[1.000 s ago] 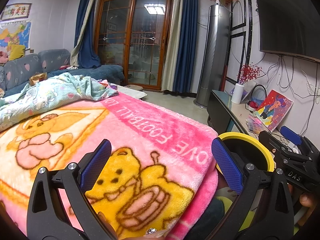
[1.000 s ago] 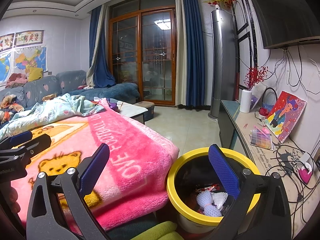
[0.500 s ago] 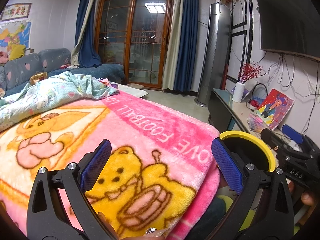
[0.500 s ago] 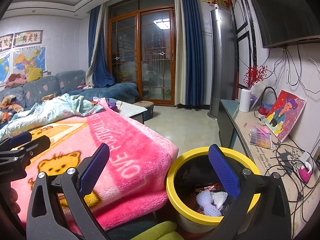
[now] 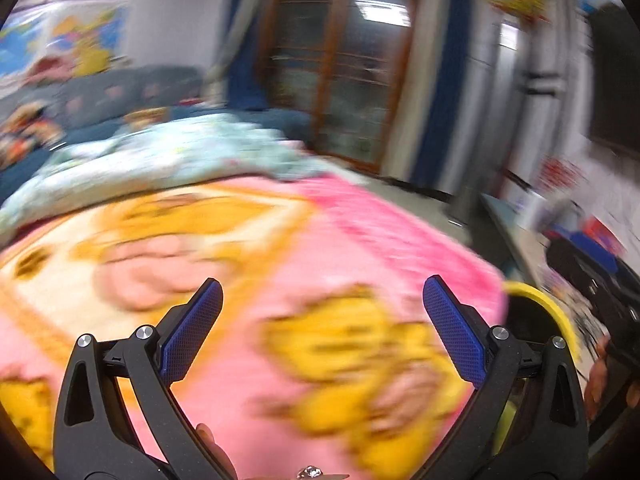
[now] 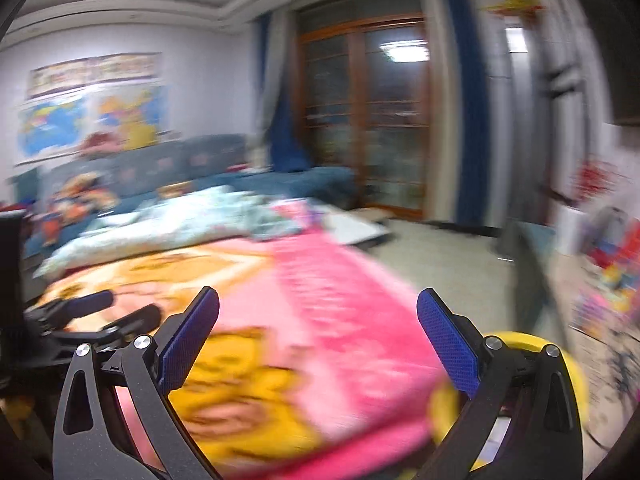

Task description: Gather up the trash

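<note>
Both views are smeared by motion. My left gripper [image 5: 322, 304] is open over the pink cartoon blanket [image 5: 280, 280], with nothing between its blue pads. My right gripper [image 6: 318, 320] is open too, above the same blanket [image 6: 304, 320]. The yellow-rimmed trash bin [image 5: 536, 304] sits at the blanket's right edge; in the right wrist view only part of the bin's rim [image 6: 516, 338] shows behind my right finger. The bin's inside is hidden. The left gripper [image 6: 92, 312] appears at the left of the right wrist view, the right gripper [image 5: 592, 276] at the right of the left wrist view.
A light blue quilt [image 5: 160, 160] lies bunched behind the blanket, with a blue sofa [image 6: 180, 168] beyond it. A low TV cabinet [image 6: 580, 280] cluttered with small items runs along the right wall. Bare tiled floor [image 6: 440, 248] leads to the glass doors.
Both grippers have swung left, away from the bin and over the blanket. The bin, earlier centred under the right gripper, now sits at the right edge. Both stay open.
</note>
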